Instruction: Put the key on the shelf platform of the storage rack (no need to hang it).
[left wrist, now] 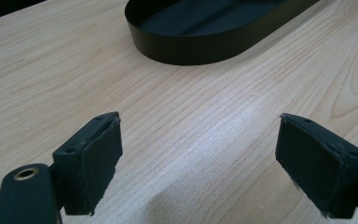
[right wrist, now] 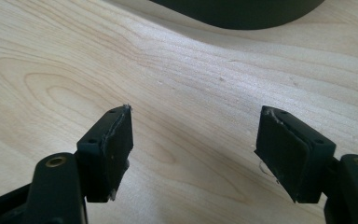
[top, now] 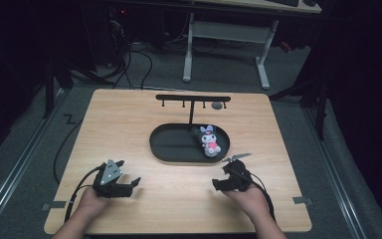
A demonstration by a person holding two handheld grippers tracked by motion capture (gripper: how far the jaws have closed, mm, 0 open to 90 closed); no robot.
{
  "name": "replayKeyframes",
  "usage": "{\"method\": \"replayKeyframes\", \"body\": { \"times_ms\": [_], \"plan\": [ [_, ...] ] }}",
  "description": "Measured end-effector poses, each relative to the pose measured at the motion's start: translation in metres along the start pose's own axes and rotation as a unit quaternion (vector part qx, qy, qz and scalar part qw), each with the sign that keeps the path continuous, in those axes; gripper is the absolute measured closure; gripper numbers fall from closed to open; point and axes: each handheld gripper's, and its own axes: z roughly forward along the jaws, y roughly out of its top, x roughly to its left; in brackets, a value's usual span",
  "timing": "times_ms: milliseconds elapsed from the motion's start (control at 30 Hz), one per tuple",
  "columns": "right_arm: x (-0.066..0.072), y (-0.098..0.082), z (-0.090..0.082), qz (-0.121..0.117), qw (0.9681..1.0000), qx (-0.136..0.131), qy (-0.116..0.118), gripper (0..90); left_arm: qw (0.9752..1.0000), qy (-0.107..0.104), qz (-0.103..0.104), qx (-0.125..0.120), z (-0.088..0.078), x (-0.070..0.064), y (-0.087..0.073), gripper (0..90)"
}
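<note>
The left hand-held gripper [top: 129, 180] and the right hand-held gripper [top: 218, 183] both rest low over the near part of the wooden table [top: 129, 124], each with its jaws spread wide and nothing between them. The plush toy [top: 210, 140], white and pink with dark ears, lies in the right end of the black oval tray [top: 161, 149], which sits beyond both grippers. A black T-shaped rack [top: 193, 98] rises behind the tray.

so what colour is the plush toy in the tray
Pink body, white face, purple ears; the plush toy shows best in the high view.
</note>
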Motion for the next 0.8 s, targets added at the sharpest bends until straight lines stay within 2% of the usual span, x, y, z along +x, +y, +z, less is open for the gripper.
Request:
{"method": "replayKeyframes", "body": {
  "times_ms": [100,233,333,400,467,533,567,667,800],
  "plan": [
    [0.005,-0.012,0.004,-0.002,0.9996,-0.028,-0.005,26.7,1.0,0.0,-0.001,0.0,0.0,0.0,0.0,15.4],
    [0.014,-0.03,0.01,-0.023,0.9973,-0.064,-0.029,26.0,1.0,0.001,0.001,0.0,0.0,0.0,0.0,15.4],
    [0.017,-0.041,0.012,-0.022,0.9953,-0.091,-0.024,25.0,1.0,0.001,0.002,0.001,0.0,0.0,0.0,15.4],
    [0.016,-0.049,0.013,-0.001,0.9928,-0.119,-0.014,24.4,1.0,0.0,0.003,0.001,0.0,-0.001,0.0,15.4],
    [0.016,-0.058,0.012,-0.001,0.9891,-0.146,-0.018,24.4,1.0,0.0,0.003,0.0,0.0,0.0,0.0,15.4],
    [0.017,-0.066,0.009,-0.022,0.9863,-0.16,-0.034,24.4,1.0,-0.001,0.0,-0.001,0.0,0.0,0.0,15.4],
    [0.017,-0.066,0.009,-0.022,0.9863,-0.16,-0.034,24.4,1.0,-0.002,-0.001,-0.001,0.0,0.0,0.0,15.4],
    [0.012,-0.07,0.007,0.006,0.9833,-0.181,-0.015,24.5,1.0,0.0,-0.001,-0.001,0.001,0.0,0.001,15.4],
    [0.012,-0.069,0.009,0.001,0.9832,-0.182,-0.015,24.4,1.0,0.001,0.002,0.001,0.0,0.0,0.0,15.4]
  ]
}}
